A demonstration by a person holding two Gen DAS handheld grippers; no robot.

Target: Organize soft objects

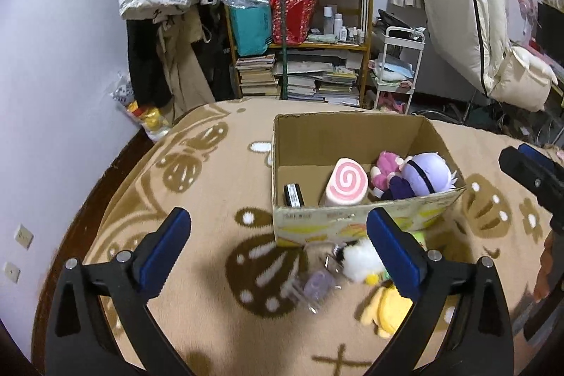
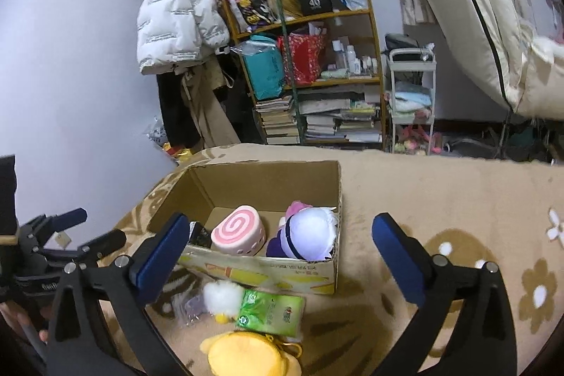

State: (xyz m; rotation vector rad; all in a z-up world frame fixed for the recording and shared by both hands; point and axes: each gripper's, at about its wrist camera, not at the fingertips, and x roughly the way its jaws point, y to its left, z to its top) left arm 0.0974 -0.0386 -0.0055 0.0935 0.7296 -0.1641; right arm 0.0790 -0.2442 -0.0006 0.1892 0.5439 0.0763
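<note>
You are holding your left claw (image 1: 278, 252) spread wide with nothing between its blue pads, and your right claw (image 2: 282, 256) is gaping just as wide and empty. Both are hovering over the tan flower-patterned blanket (image 1: 197, 199), facing the open cardboard box (image 1: 352, 133). Inside the box a pink swirl roll plush (image 1: 347, 187) is lying beside a purple-and-white plush doll (image 1: 423, 177), with a pink plush (image 1: 387, 164) tucked behind it and a small black item (image 1: 293, 195) sitting at the left. In front of the box, a white fluffy toy (image 2: 222, 298), a green packet (image 2: 271, 309), a clear plastic packet (image 1: 317, 284) and a yellow plush (image 2: 246, 355) are lying on the blanket.
</note>
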